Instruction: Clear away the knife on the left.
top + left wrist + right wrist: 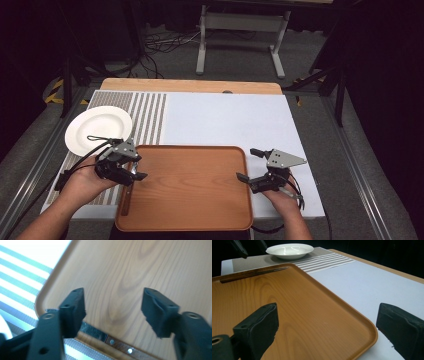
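A wooden tray [192,185] is lying flat on the white mat [230,120] covering the counter, close to the person's edge, and a knife [110,338] with a wooden handle is resting inside the tray along its left rim. The left gripper [134,171] is hovering over that left rim with its jaws standing apart and nothing between them, while the right gripper [248,164] is sitting at the tray's right edge with its jaws spread wide and straddling the rim without pressing on it. A white plate [97,131] is sitting on the striped placemat [147,117] just beyond the tray's far left corner.
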`<state>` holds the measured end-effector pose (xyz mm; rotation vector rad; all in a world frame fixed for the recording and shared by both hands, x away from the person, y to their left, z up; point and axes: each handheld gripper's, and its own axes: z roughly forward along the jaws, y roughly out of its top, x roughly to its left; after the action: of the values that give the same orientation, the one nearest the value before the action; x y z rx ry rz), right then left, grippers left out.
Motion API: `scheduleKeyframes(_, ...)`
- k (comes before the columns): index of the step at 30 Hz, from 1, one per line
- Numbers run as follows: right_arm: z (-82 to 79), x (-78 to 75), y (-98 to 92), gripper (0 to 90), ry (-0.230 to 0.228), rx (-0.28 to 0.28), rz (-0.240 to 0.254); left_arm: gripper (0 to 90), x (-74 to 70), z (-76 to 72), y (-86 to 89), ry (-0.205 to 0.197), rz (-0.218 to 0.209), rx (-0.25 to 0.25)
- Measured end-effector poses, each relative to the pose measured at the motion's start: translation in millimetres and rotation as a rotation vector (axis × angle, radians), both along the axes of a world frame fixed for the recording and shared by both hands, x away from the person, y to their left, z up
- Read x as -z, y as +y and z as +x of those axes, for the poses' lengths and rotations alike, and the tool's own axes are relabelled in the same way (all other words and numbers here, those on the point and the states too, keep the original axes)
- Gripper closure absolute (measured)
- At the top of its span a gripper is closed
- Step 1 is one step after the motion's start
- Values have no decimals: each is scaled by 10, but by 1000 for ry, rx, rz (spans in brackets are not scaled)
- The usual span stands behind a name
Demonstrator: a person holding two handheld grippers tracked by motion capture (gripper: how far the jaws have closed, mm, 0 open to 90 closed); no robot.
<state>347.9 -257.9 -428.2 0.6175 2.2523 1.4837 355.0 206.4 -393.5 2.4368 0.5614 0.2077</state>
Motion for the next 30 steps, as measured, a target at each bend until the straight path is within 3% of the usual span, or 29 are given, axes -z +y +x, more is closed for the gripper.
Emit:
scheduleKeyframes(1, -9, -11, -2, 49, -6, 5, 5, 275, -11, -12, 30, -12, -27, -4)
scheduleKeyframes(4, -19, -26, -14, 48, -14, 14, 13, 194, -25, -60, 150, -69, -121, -25)
scheduleKeyframes(5, -19, -26, -14, 48, -14, 14, 13, 171, -25, -60, 150, -69, -121, -25)
scheduleKeyframes(8, -26, -38, -31, 46, -21, 23, 22, 108, 6, -143, 270, -163, -228, -17)
scheduleKeyframes(17, -45, -43, -35, 43, -23, 34, 33, 23, 235, -229, 514, -252, -469, -27)
scheduleKeyframes(21, -77, -23, -59, 41, -25, 47, 41, 20, 370, -241, 605, -275, -546, -63)
scheduleKeyframes(23, -88, -14, -73, 41, -27, 55, 44, 20, 407, -243, 630, -282, -561, -74)
scheduleKeyframes(26, -103, -8, -84, 38, -35, 67, 43, 16, 511, -260, 731, -303, -630, -95)
scheduleKeyframes(30, -125, 18, -92, 35, -38, 74, 47, 13, 610, -288, 815, -315, -660, -108)
